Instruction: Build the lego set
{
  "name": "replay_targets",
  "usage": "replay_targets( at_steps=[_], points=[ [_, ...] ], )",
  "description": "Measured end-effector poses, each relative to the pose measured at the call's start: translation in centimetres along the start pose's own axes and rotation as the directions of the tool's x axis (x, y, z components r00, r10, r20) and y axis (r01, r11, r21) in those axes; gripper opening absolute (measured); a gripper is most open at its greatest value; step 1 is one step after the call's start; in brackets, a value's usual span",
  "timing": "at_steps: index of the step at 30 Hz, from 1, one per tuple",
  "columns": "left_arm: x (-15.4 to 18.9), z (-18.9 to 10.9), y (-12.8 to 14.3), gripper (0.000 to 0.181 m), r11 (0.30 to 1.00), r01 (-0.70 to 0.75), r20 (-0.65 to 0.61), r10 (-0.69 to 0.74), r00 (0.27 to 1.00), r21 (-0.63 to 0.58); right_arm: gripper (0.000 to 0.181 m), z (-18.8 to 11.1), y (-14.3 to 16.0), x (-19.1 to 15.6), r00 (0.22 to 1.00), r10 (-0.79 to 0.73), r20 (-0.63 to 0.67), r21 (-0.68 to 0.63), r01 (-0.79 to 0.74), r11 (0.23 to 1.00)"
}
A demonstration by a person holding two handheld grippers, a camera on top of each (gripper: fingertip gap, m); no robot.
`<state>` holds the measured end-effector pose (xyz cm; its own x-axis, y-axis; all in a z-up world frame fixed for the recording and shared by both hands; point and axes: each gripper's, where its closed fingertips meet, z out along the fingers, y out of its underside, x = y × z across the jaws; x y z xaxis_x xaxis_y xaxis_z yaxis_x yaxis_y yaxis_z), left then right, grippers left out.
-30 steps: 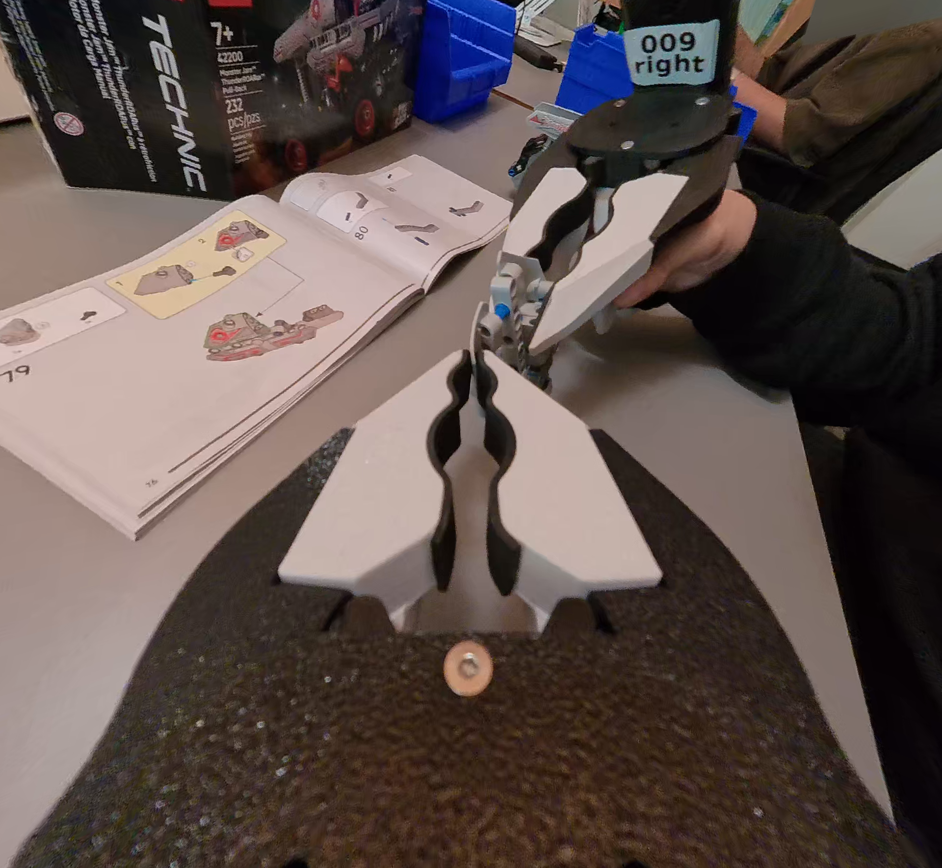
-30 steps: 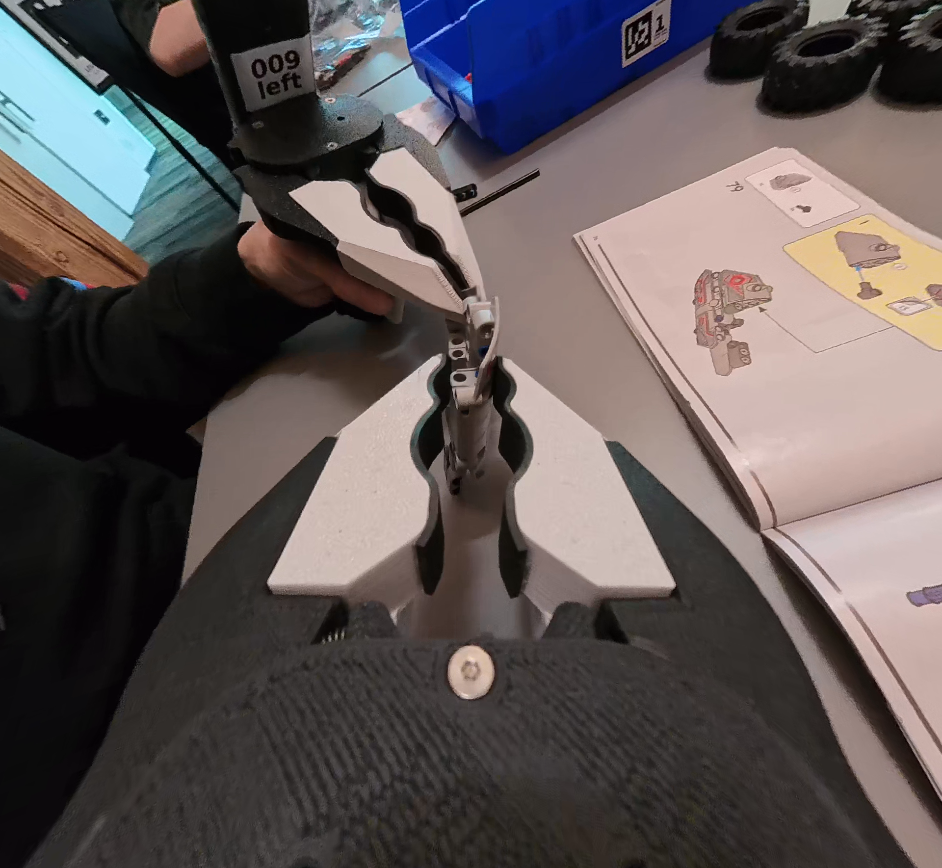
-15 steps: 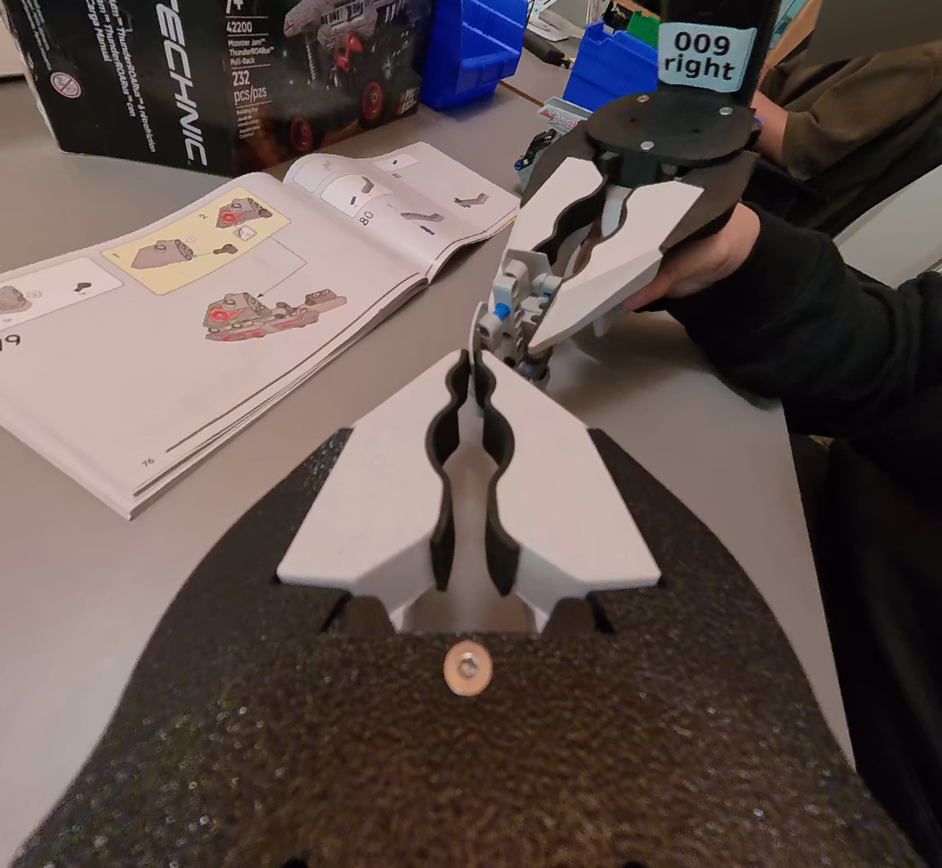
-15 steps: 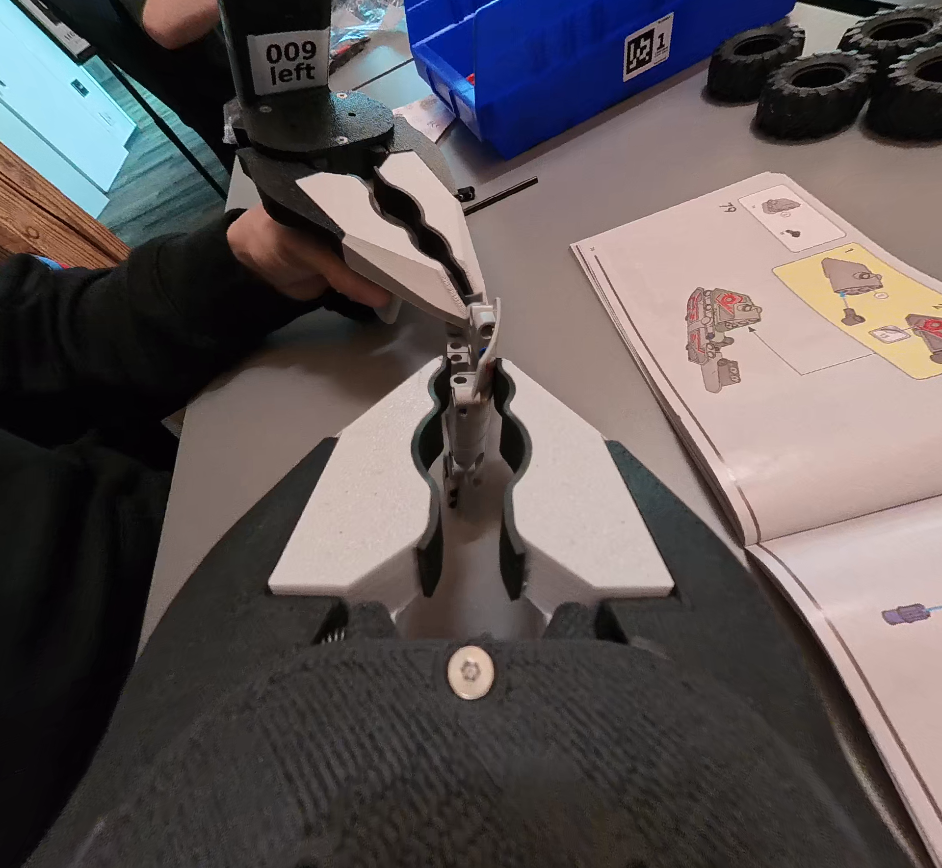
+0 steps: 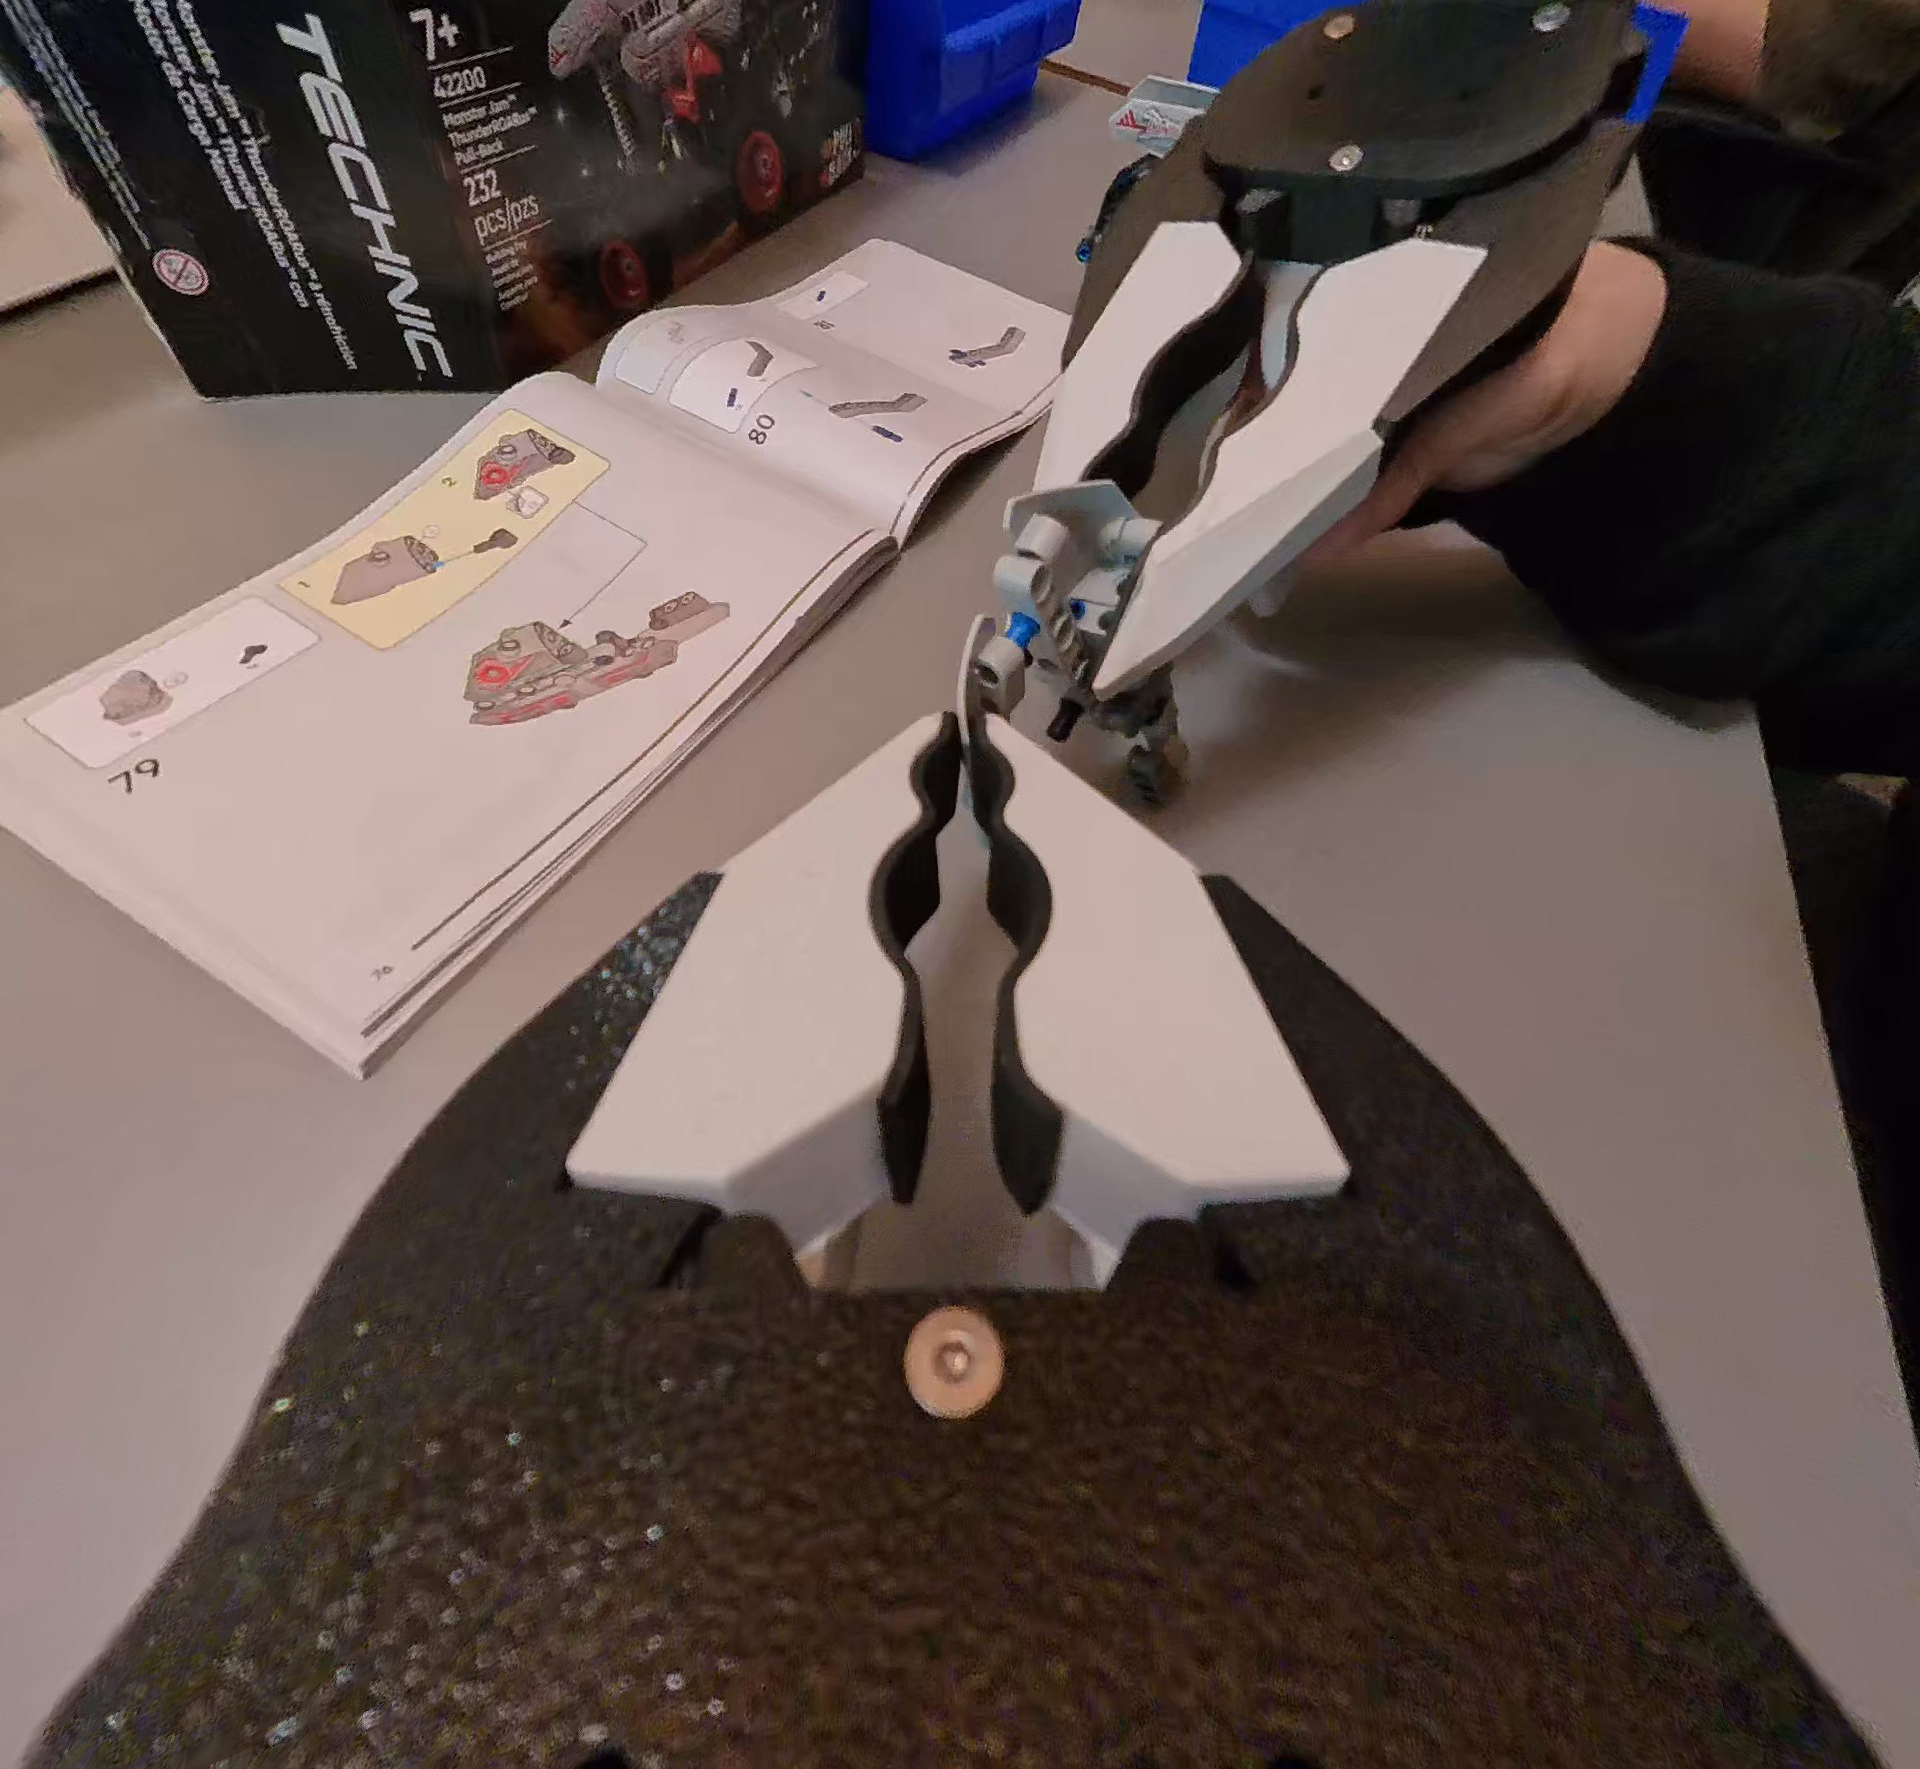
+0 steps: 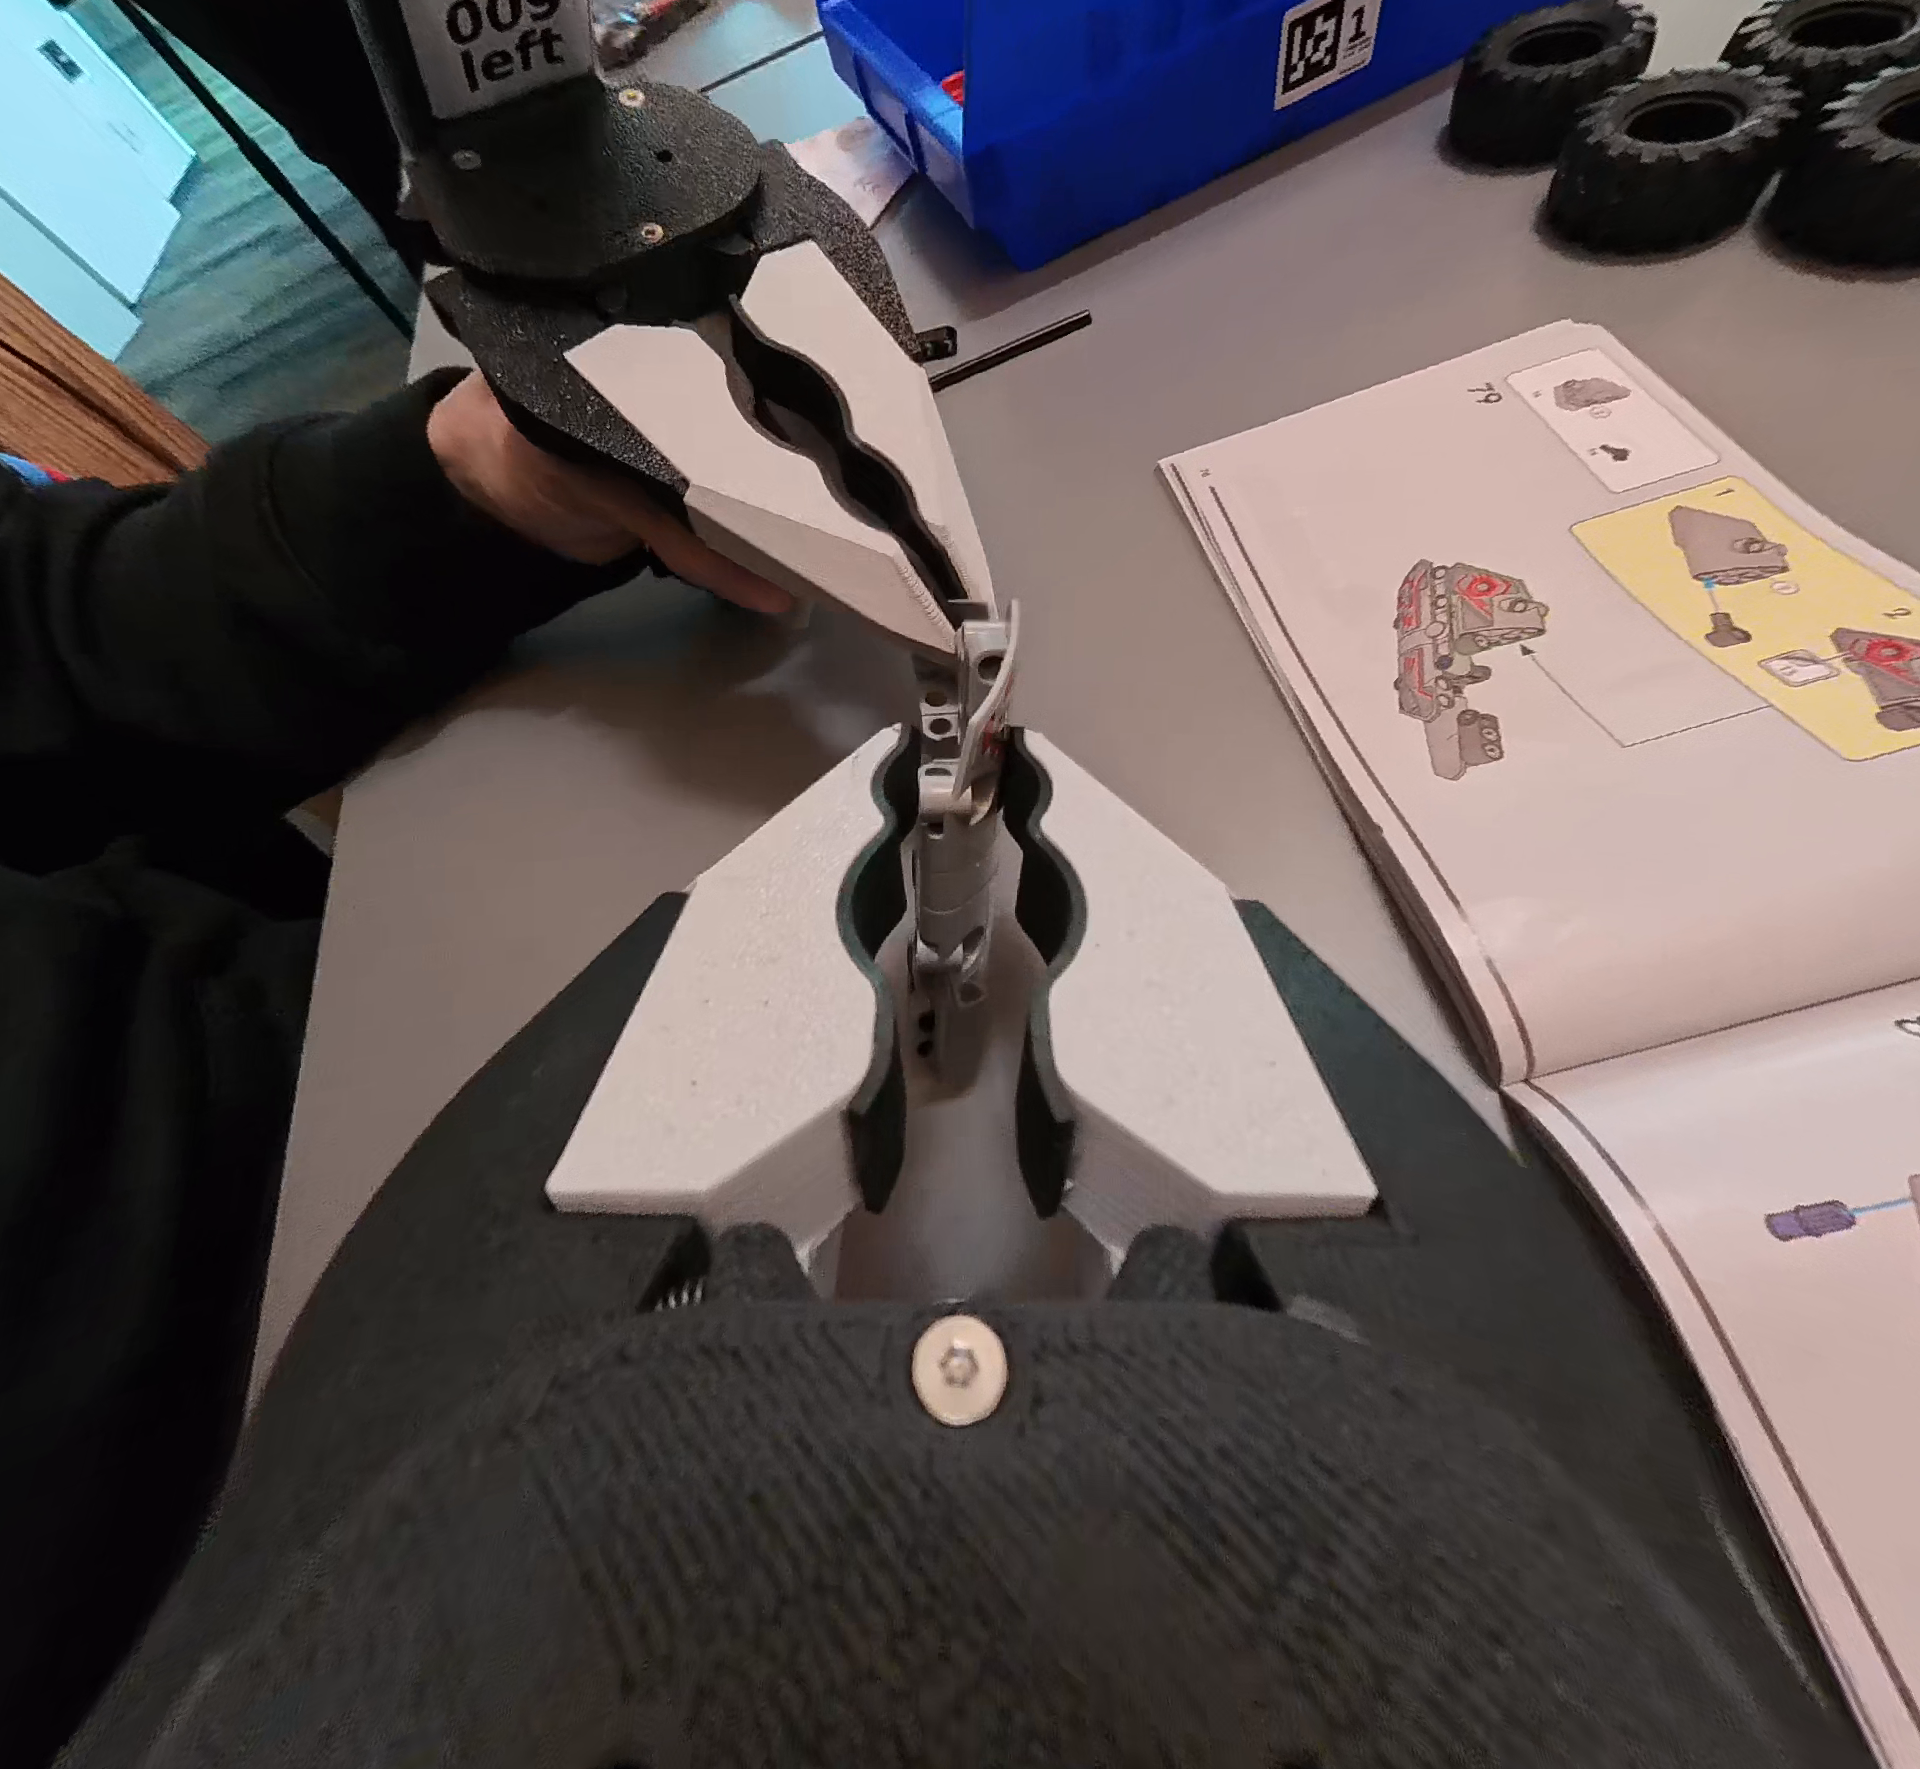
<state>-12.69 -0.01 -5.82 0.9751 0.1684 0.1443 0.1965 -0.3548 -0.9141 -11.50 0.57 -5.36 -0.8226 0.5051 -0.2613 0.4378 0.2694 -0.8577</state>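
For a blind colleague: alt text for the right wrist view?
The right tool clamps a grey Lego assembly while the left tool pinches its thin top panel. An open instruction booklet lies right; black tyres sit behind.

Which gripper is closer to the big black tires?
The right one. The right hand-held gripper, shut on the grey lego assembly, sits on the side of the table where the black tires lie. The left hand-held gripper comes in from the opposite side, farther from them.

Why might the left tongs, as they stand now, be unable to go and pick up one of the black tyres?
Probably not free: the left tongs are shut on a thin grey panel of the lego assembly, which the right tongs clamp. The tyres lie well apart.
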Motion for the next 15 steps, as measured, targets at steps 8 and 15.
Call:
replay_targets(
  at_steps=[8,15],
  points=[
    [0.16,0.23,0.15,0.0,0.989,0.147,-0.046,-0.147,0.988,-0.001,0.015,-0.05,0.16,0.06,1.0,0.01,-0.006,-0.011,-0.01,1.0],
    [-0.6,0.19,-0.06,0.0,1.0,0.019,0.083,-0.018,0.996,-0.016,0.015,0.15,0.06,0.65,0.986,-0.103,-0.133,-0.059,0.095,0.994]
  ],
)
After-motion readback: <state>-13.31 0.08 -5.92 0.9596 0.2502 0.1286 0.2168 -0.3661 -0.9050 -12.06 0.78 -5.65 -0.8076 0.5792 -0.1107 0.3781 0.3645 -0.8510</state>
